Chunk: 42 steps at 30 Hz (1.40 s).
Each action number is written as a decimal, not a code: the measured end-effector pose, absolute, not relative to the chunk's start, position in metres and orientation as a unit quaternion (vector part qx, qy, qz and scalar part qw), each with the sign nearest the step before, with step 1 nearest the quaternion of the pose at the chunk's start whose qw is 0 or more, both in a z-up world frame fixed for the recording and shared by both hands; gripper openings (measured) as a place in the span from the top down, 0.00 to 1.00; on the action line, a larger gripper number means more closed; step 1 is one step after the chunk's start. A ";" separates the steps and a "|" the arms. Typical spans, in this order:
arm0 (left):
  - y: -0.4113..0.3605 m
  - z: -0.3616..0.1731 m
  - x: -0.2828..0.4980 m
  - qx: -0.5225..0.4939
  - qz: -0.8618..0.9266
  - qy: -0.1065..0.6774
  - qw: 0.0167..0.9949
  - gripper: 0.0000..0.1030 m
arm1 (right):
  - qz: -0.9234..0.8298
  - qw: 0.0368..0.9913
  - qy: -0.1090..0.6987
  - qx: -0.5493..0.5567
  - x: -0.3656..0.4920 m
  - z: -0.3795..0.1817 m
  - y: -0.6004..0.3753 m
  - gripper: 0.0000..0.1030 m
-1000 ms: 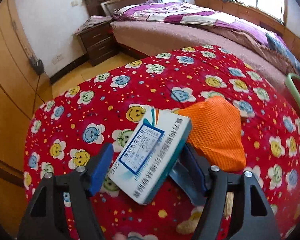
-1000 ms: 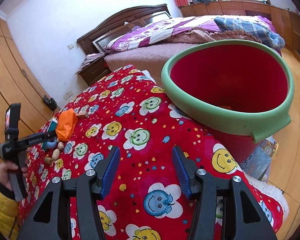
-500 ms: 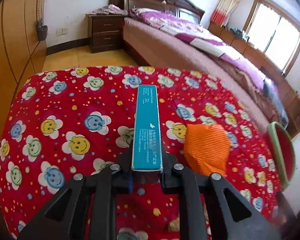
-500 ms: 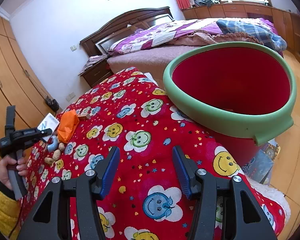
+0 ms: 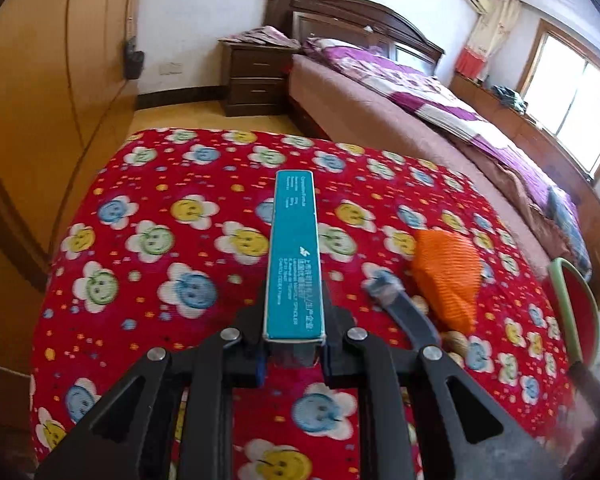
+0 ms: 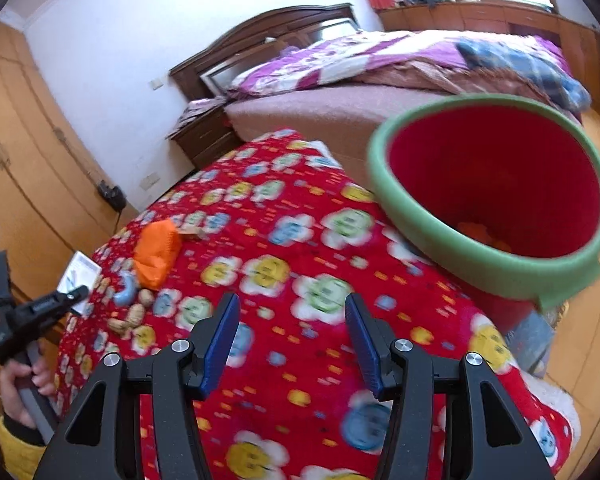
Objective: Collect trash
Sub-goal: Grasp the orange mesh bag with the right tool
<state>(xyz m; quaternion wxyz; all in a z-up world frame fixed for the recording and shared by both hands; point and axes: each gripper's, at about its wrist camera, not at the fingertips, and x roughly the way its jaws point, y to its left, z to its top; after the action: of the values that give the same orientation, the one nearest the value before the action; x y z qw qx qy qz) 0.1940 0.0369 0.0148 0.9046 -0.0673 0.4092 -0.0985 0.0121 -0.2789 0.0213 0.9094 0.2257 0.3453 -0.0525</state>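
Note:
My left gripper [image 5: 293, 354] is shut on a teal and white medicine box [image 5: 295, 256] and holds it edge-up above the red smiley-flower cloth [image 5: 180, 240]. The box also shows in the right wrist view [image 6: 78, 276], at the far left. An orange mesh bag [image 5: 448, 272] lies on the cloth to the right, with peanuts [image 5: 454, 344] and a blue curved piece [image 6: 125, 290] beside it. My right gripper [image 6: 292, 340] is open and empty above the cloth. The red bin with a green rim [image 6: 488, 208] stands at the right edge, orange scraps inside.
A bed [image 5: 440, 104] and a dark nightstand [image 5: 256, 76] stand behind the table. Wooden wardrobes [image 5: 52, 60] line the left wall. A small brown scrap [image 6: 192, 233] lies next to the orange bag.
My left gripper closed on the box, turned it edge-up and lifted it off the cloth. My right gripper shifted a little, and stays open.

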 end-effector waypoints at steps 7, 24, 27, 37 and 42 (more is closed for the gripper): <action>0.042 0.008 0.190 -0.081 -0.116 0.384 0.912 0.82 | -0.010 0.903 0.371 0.216 0.068 0.020 -0.233 0.45; 0.049 0.007 0.182 -0.108 -0.149 0.366 0.912 0.82 | 0.016 0.900 0.388 0.197 0.156 -0.009 -0.160 0.50; 0.044 0.005 0.182 -0.102 -0.151 0.366 0.912 0.82 | 0.024 0.897 0.390 0.204 0.154 -0.010 -0.161 0.61; 0.035 0.006 0.179 -0.105 -0.171 0.360 0.911 0.82 | 0.059 0.894 0.344 0.281 0.137 -0.010 -0.182 0.97; 0.030 0.006 0.178 -0.106 -0.183 0.361 0.908 0.82 | 0.059 0.920 0.293 0.252 0.114 0.010 -0.178 0.97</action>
<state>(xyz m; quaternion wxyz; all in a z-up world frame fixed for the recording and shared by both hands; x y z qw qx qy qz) 0.1777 0.0299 0.0064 0.9084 -0.1061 0.3608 -0.1826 0.1141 -0.1783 0.0101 0.9203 0.2520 0.2933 0.0591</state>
